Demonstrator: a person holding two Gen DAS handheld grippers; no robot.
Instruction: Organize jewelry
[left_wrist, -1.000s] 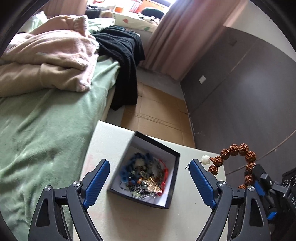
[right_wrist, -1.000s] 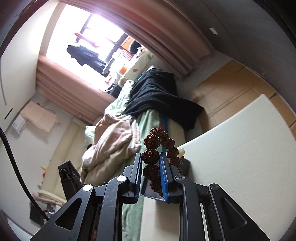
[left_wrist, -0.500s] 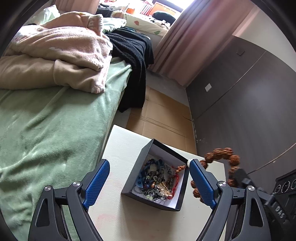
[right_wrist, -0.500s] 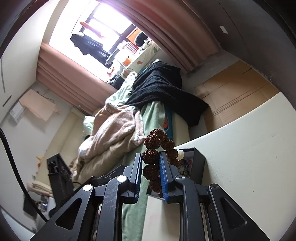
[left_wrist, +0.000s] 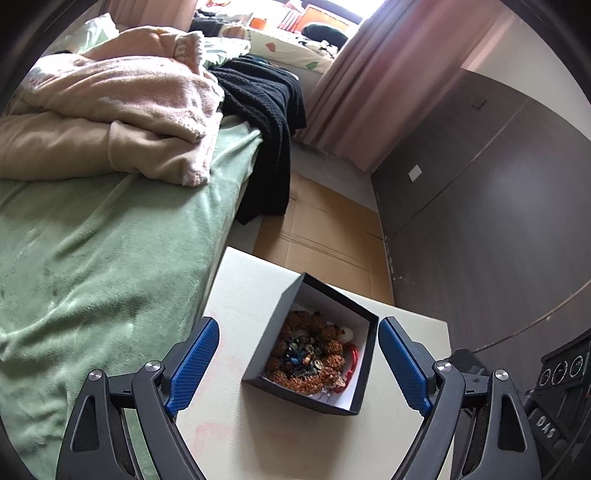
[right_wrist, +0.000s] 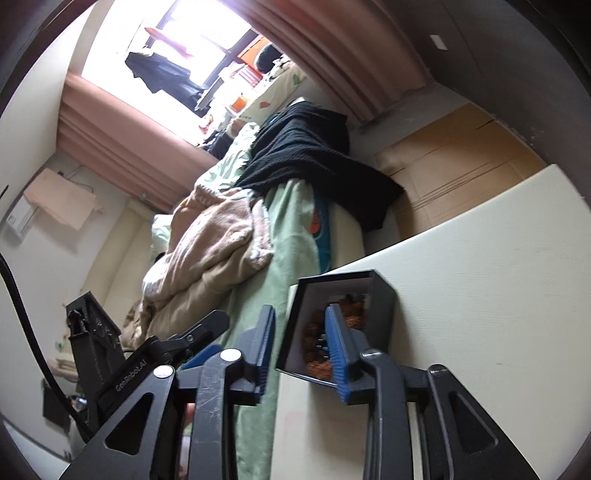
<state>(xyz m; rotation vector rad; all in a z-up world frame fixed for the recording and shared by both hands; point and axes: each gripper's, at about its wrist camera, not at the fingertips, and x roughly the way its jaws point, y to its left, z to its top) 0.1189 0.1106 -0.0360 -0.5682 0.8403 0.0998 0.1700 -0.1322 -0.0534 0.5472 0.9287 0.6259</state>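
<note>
A black jewelry box (left_wrist: 274, 332) with a white lining stands on the small white table (left_wrist: 258, 424). A brown bead bracelet (left_wrist: 332, 349) lies loose inside it on top of a tangle of other jewelry. My left gripper (left_wrist: 298, 324) hangs above the near side of the box, wide open with nothing between its blue pads. In the right wrist view my right gripper (right_wrist: 299, 310) is at the box's (right_wrist: 384, 306) near rim. Its jaws are opening, nothing is between them, and the bracelet (right_wrist: 351, 310) rests in the box beyond the right finger.
A bed with a green cover (left_wrist: 92, 258) runs along the table's left side, with a pink blanket (left_wrist: 122, 110) and a black garment (left_wrist: 266, 122) piled on it. Flattened cardboard (left_wrist: 325, 236) covers the floor behind the table. A dark wardrobe (left_wrist: 480, 221) stands on the right.
The right gripper carried the bracelet over the box, and its jaws have parted. The bracelet has dropped from them into the box. The left gripper stays open.
</note>
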